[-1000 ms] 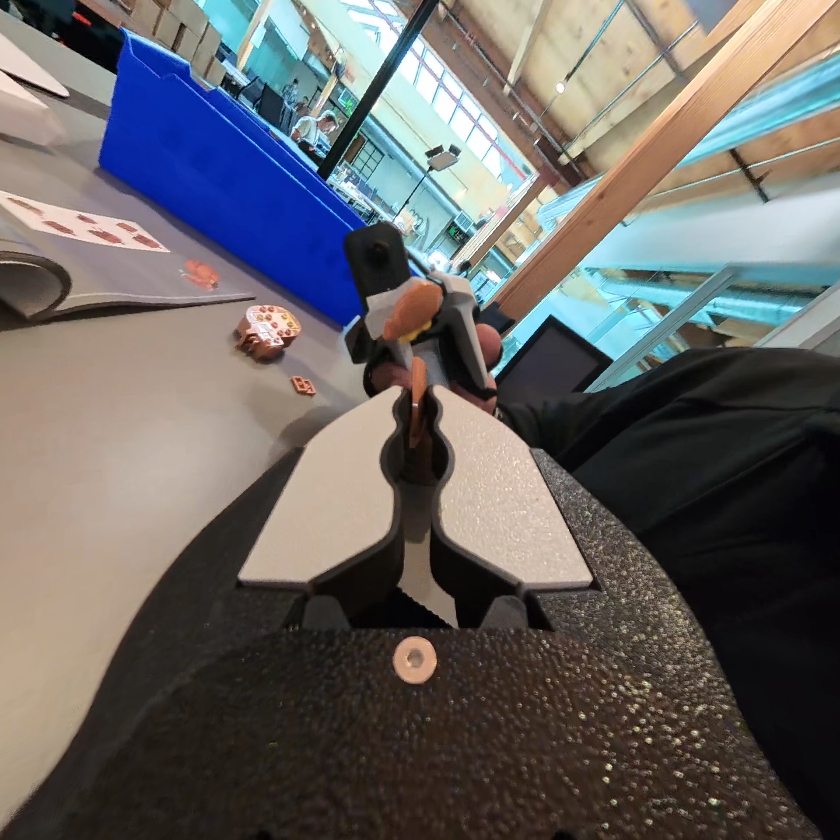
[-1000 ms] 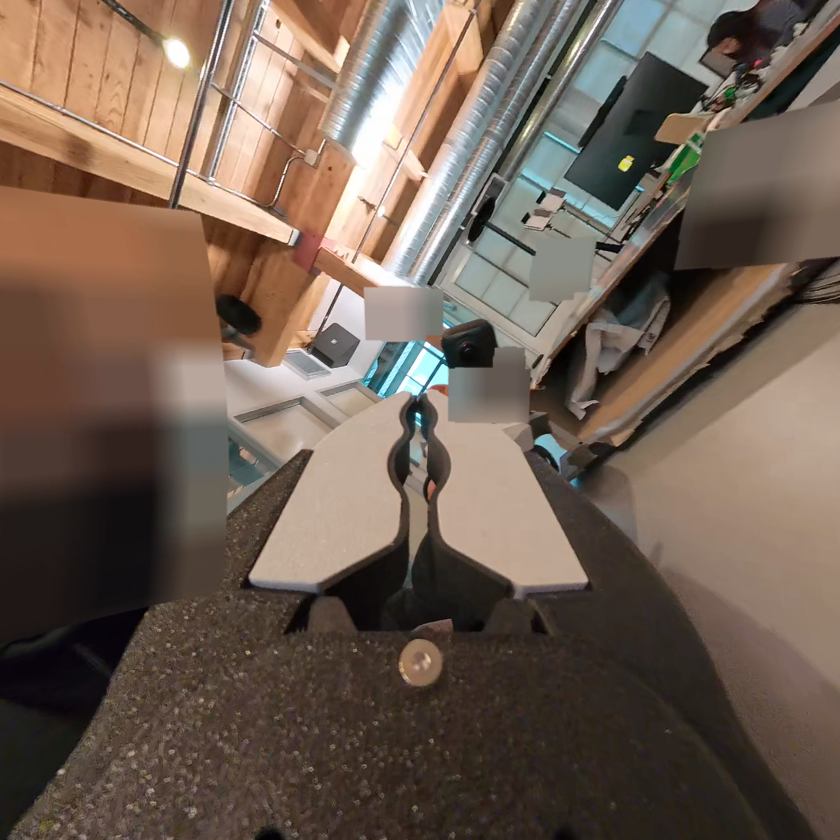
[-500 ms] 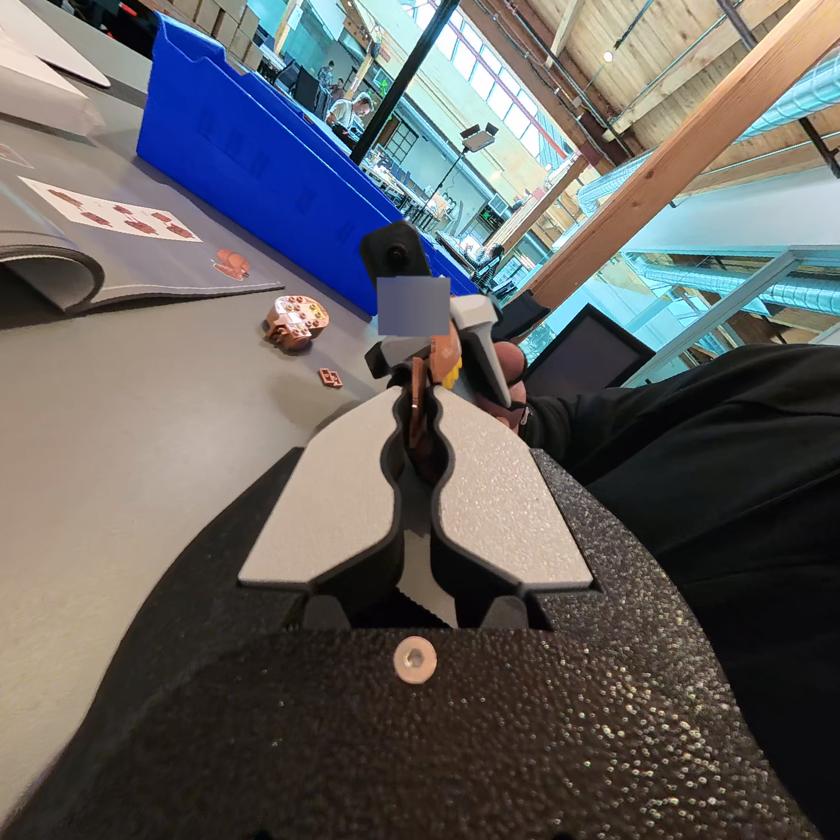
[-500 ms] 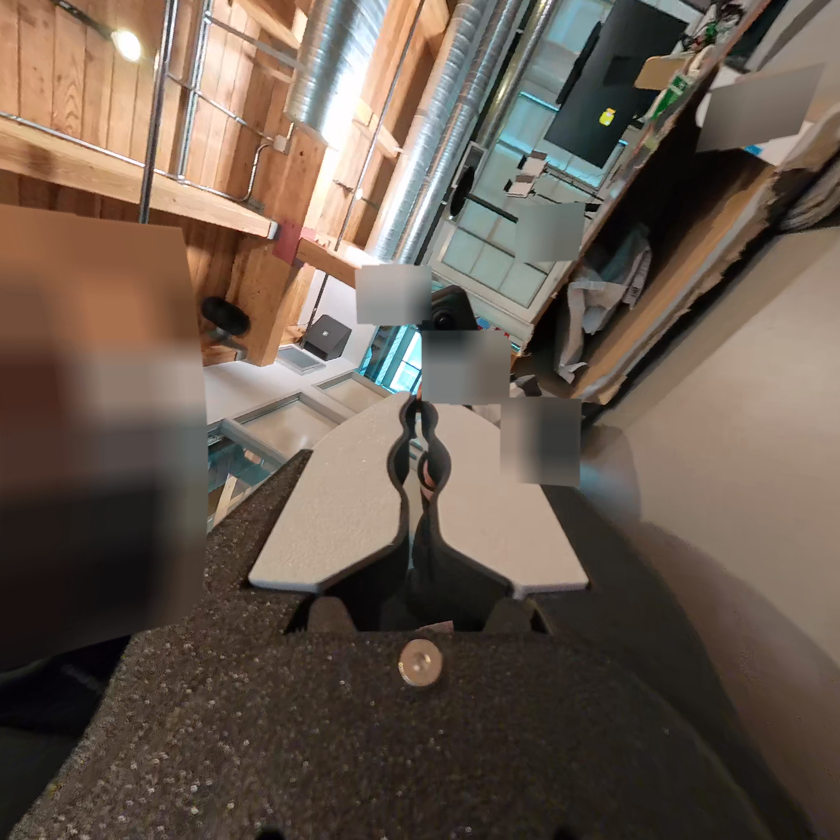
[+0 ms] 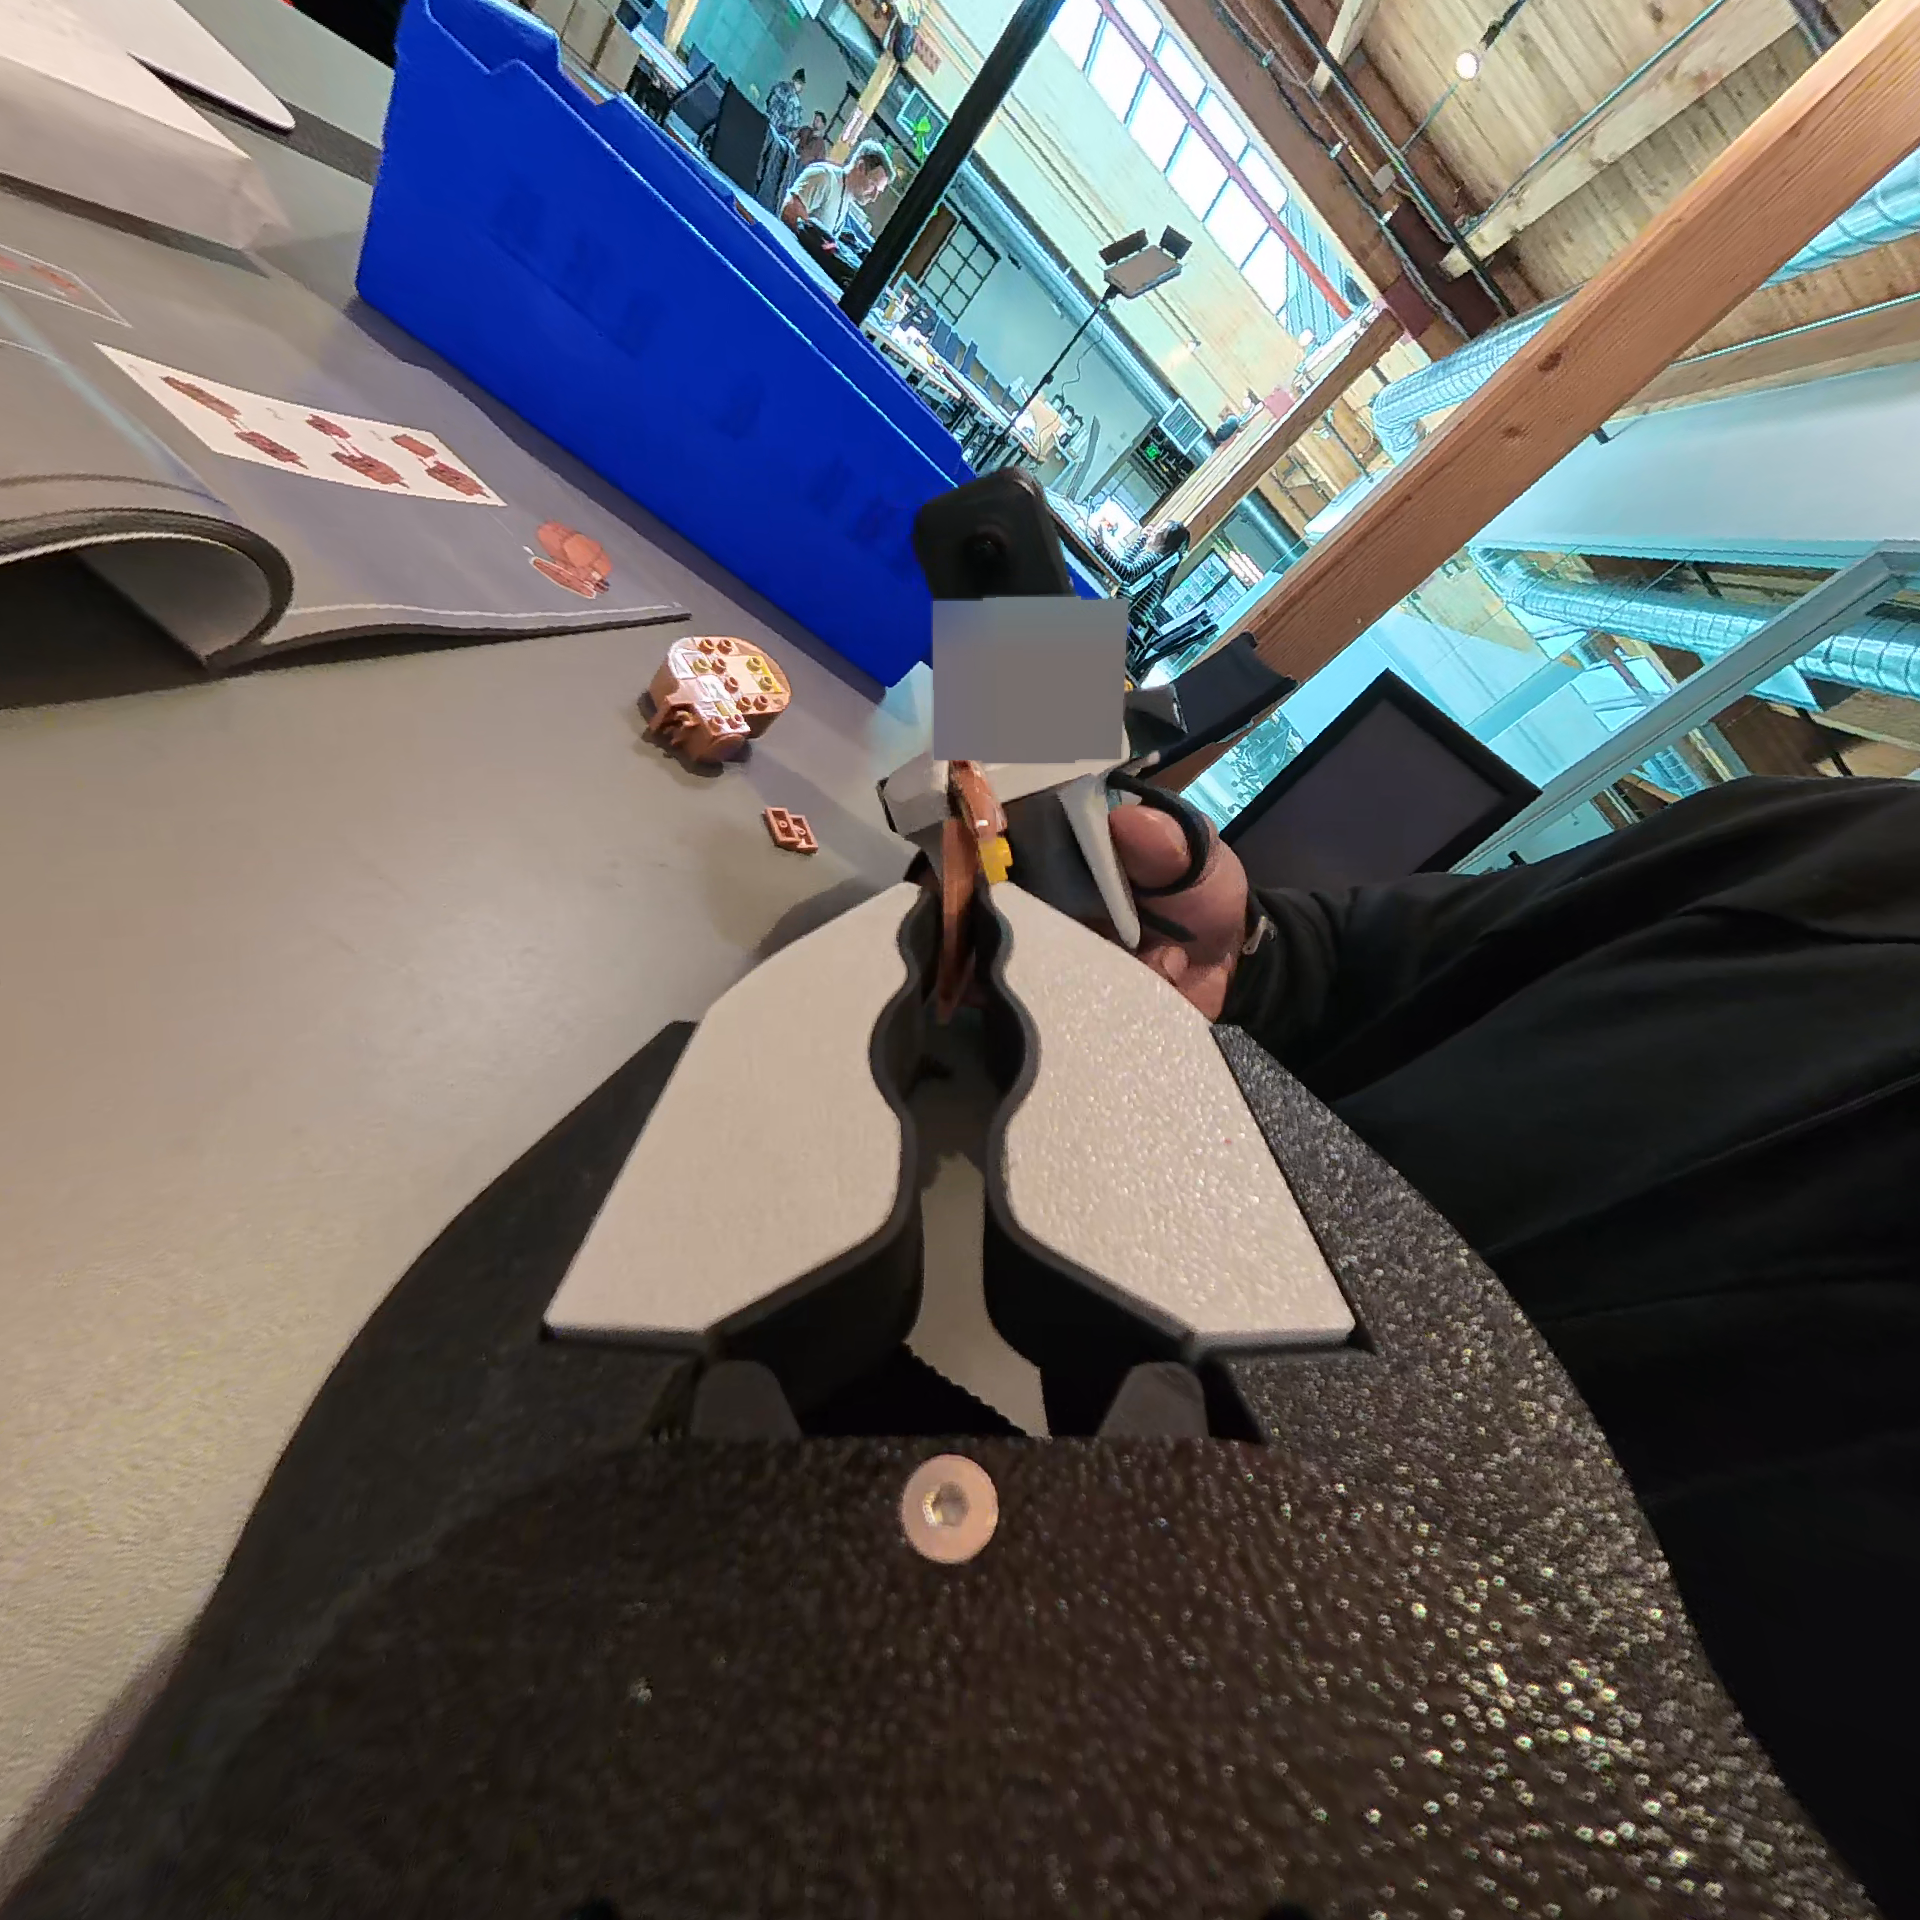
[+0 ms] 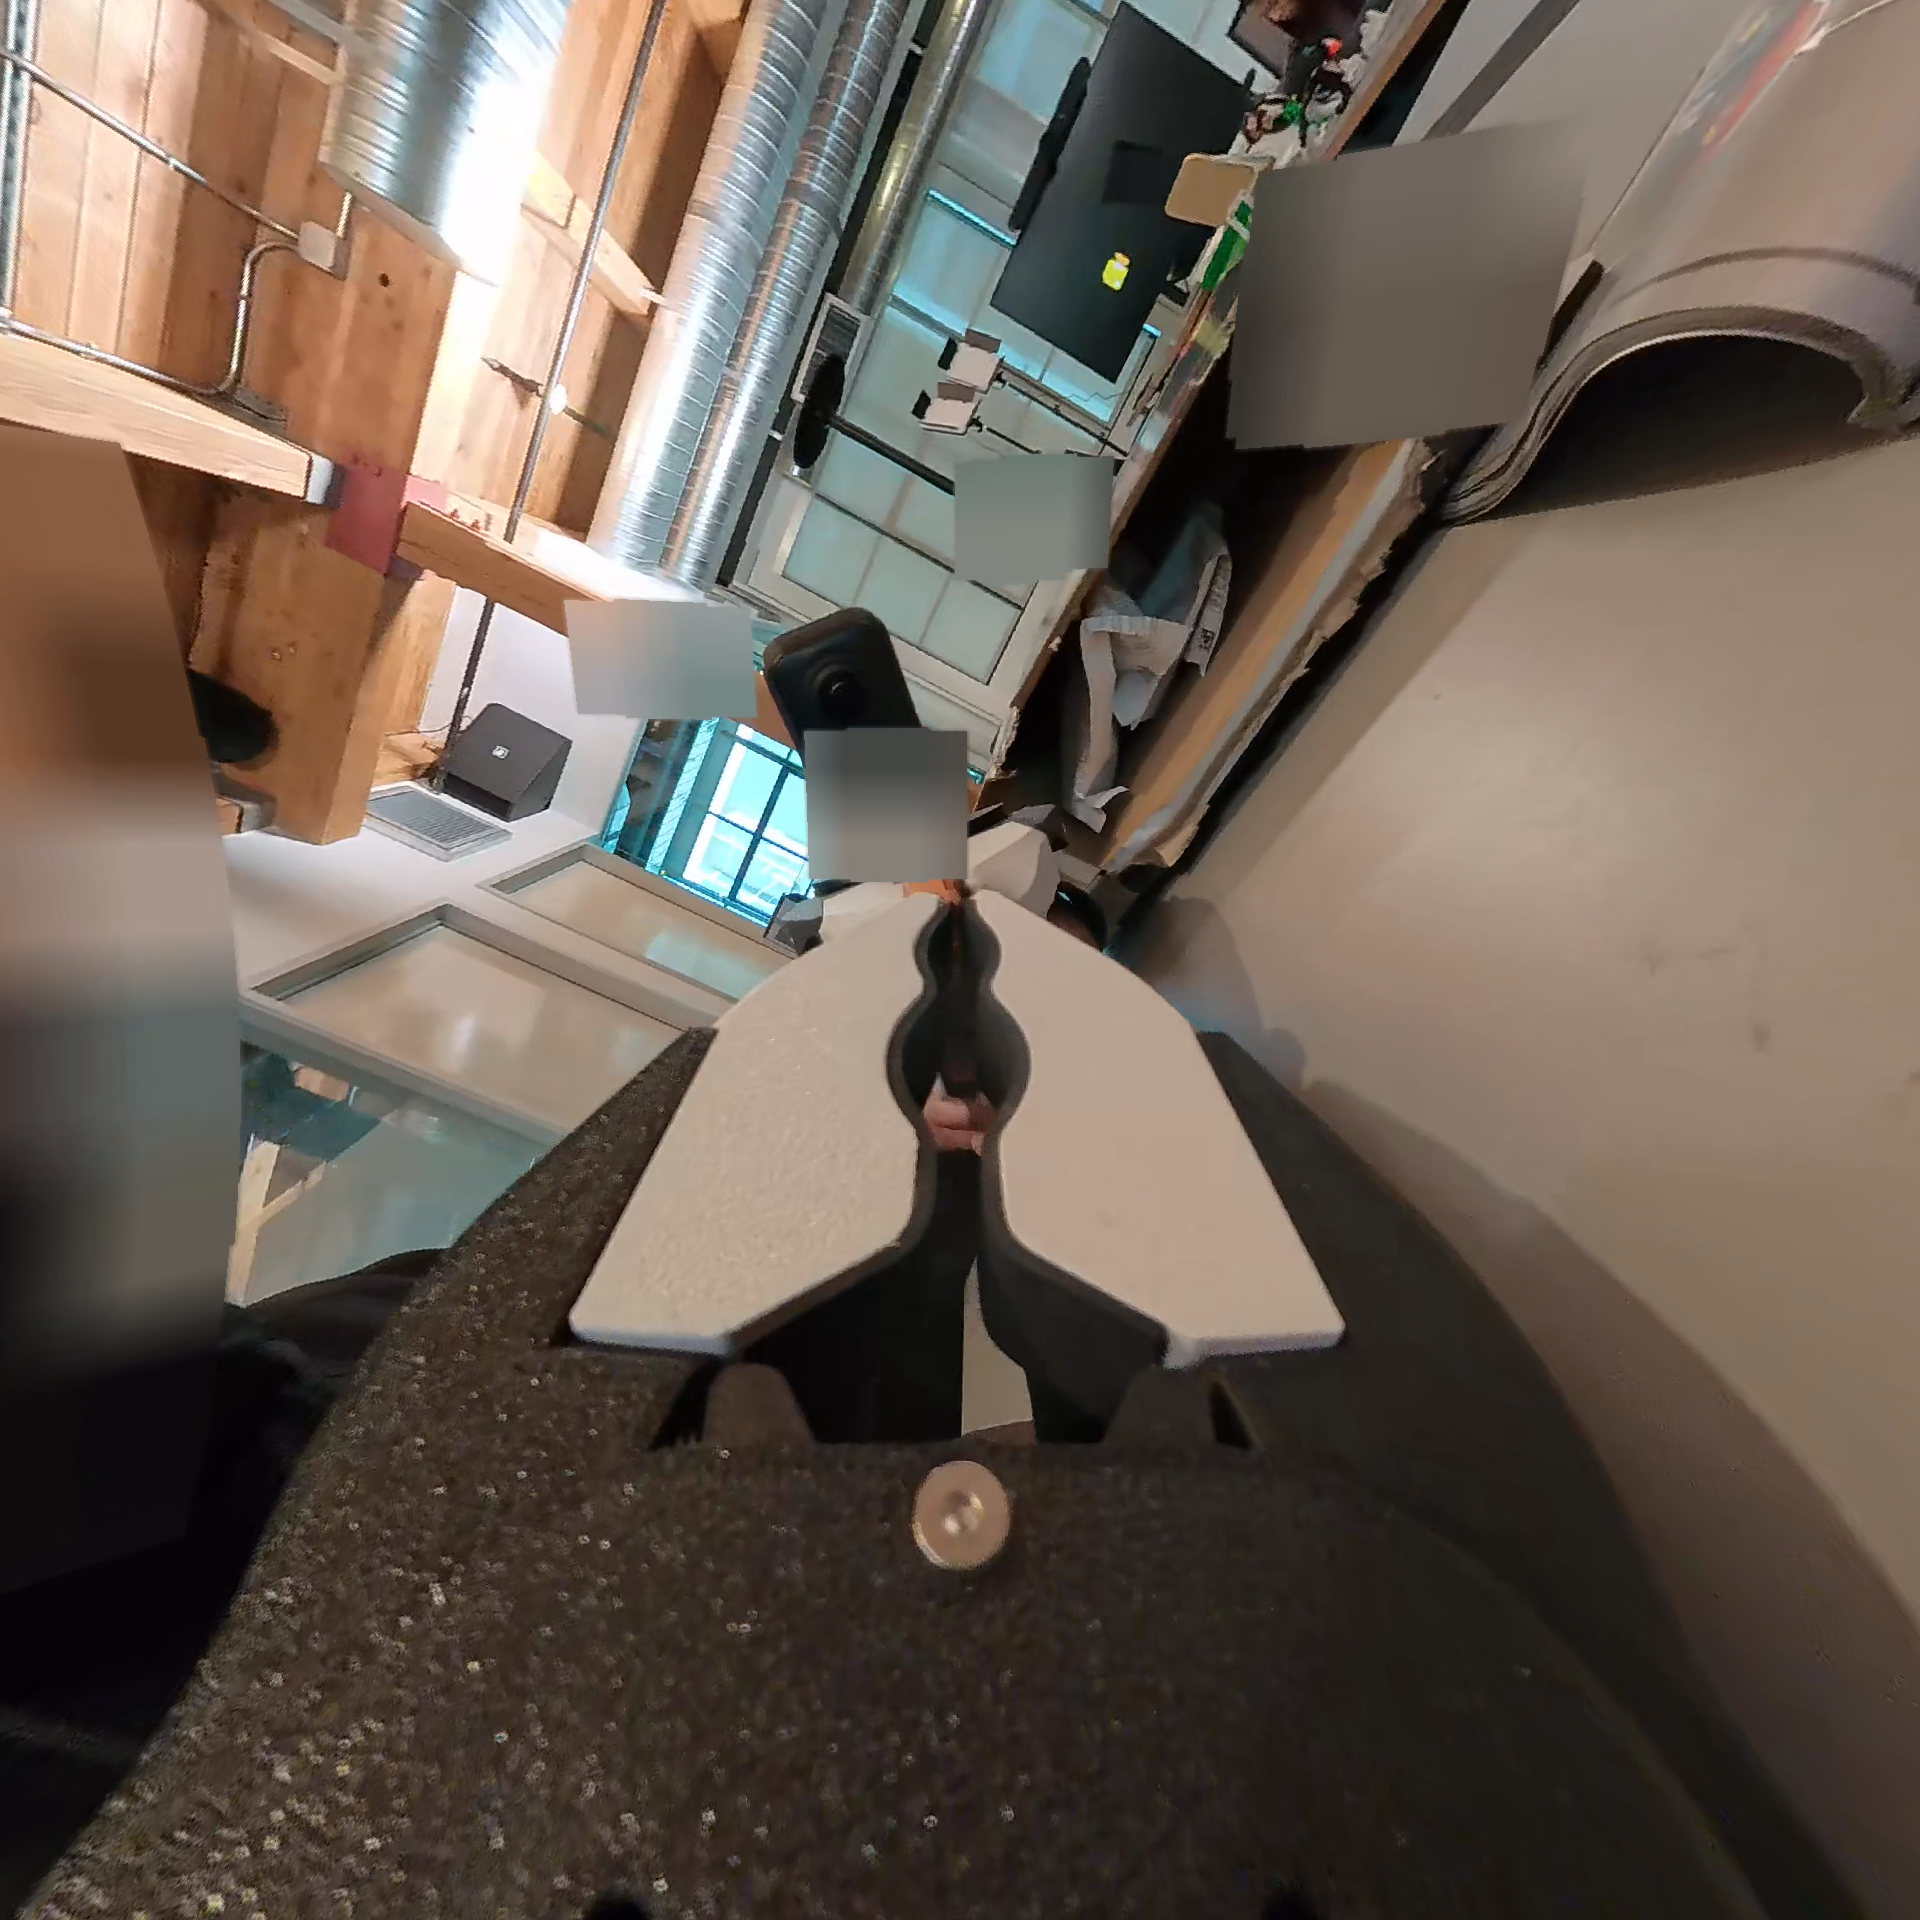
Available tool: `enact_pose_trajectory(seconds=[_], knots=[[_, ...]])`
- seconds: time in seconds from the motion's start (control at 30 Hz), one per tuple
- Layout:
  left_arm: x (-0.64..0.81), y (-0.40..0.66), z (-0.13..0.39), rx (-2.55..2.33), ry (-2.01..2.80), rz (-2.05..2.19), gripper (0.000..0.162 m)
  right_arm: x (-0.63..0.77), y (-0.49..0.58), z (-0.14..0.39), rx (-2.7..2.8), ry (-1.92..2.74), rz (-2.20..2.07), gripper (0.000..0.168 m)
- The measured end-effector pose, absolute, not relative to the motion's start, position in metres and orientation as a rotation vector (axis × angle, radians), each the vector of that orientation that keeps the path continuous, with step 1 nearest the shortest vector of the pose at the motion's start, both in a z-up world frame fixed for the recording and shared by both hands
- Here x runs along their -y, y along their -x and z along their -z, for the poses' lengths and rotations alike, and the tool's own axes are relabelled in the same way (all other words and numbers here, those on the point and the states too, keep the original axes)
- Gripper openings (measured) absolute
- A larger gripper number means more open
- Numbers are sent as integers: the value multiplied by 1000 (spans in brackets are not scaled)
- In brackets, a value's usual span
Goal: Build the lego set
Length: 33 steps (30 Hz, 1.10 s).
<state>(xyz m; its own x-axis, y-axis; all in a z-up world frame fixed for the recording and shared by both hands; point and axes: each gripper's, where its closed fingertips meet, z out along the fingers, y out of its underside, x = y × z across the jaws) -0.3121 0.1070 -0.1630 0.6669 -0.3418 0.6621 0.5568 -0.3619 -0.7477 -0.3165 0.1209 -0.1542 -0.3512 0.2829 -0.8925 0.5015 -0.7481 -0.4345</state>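
In the left wrist view my left gripper is shut on a thin brown lego plate held edge-on above the grey table. Right in front of it, my right gripper, held by a hand, is shut on a brown lego piece with a yellow part. The two pieces meet tip to tip. In the right wrist view my right gripper has its jaws almost closed on a thin dark piece. The left gripper's white fingers show just beyond.
A brown lego sub-assembly and a small brown plate lie on the table ahead on the left. An open instruction booklet lies farther left, with a blue bin behind it. A black sleeve fills the right side. The grippers are tip to tip, or close to it.
Both grippers stay shut and pressed tip to tip. The right gripper's brown piece has turned from face-on to edge-on. The right wrist view has swung toward the table, and the booklet now shows.
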Motion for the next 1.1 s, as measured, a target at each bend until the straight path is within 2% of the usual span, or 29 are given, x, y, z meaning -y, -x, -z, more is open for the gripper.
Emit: enact_pose_trajectory(seconds=[0.47,0.73,0.93,1.1], knots=[[-114,304,167,190,1724,1003,6,-134,318,156,-951,-1862,2310,0],[-98,318,185,182,1874,805,6,-153,319,178,-1609,-2066,2086,0],[-75,334,208,169,2059,573,6,-142,326,203,-2161,-1985,1732,19],[-71,345,215,178,2096,518,6,-120,347,222,-2388,-1839,1486,31]])
